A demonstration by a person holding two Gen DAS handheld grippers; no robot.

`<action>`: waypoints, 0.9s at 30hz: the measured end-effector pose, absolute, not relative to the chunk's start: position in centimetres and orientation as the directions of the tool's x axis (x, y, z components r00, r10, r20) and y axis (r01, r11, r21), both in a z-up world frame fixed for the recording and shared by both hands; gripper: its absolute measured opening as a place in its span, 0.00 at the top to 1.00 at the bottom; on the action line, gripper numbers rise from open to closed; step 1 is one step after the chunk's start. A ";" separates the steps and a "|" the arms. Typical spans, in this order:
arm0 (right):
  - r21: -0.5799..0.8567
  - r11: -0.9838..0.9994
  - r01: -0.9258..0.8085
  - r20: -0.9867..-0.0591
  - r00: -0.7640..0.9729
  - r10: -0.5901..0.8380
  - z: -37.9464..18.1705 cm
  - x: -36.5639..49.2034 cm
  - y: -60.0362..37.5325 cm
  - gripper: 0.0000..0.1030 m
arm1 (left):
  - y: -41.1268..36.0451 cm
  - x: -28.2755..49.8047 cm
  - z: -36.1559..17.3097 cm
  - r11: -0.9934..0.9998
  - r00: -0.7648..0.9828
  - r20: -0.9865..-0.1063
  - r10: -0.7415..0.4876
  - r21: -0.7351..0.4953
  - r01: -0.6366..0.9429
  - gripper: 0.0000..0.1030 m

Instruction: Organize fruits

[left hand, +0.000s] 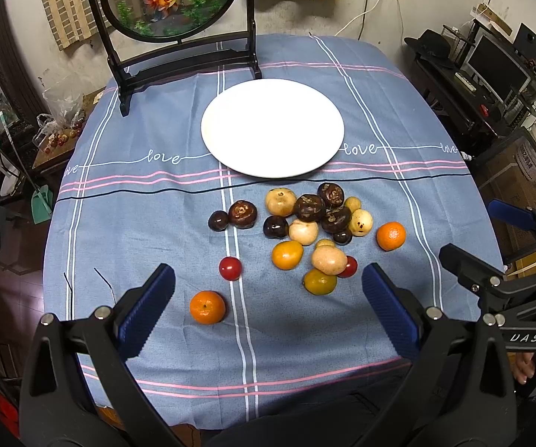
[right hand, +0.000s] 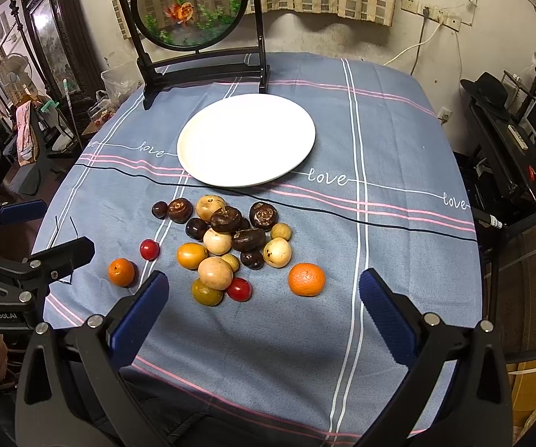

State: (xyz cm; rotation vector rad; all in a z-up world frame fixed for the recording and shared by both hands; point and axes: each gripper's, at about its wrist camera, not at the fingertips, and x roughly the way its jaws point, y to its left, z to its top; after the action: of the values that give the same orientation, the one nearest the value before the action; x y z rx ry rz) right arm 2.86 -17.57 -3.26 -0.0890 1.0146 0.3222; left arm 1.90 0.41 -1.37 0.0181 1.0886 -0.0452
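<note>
Hovering spread and empty above the desk's near edge, the left claw [left hand: 268, 290] and right claw [right hand: 260, 298] are held short of the mixed fruit pile [left hand: 305, 231]. Outlying round orange mandarins [right hand: 306, 279] are best taken singly toward the bare white round plate [left hand: 227, 149].

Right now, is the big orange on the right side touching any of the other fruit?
Apart. In the right wrist view, the orange sits alone, with bare blue cloth all around it, clear of the red tomato and the pale round fruit.
</note>
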 end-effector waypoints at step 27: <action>0.081 0.950 -0.301 -0.872 0.441 0.214 -4.5 4.2 -17.8 0.01 | 3.8 4.6 -4.0 1.000 0.400 -0.916 -0.009 -0.019 -0.022 0.02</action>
State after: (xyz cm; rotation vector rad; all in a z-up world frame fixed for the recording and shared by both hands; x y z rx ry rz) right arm 4.21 -17.76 -4.50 -0.0904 1.0679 0.3199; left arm 4.59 3.77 -3.99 -0.0302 1.1590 0.0086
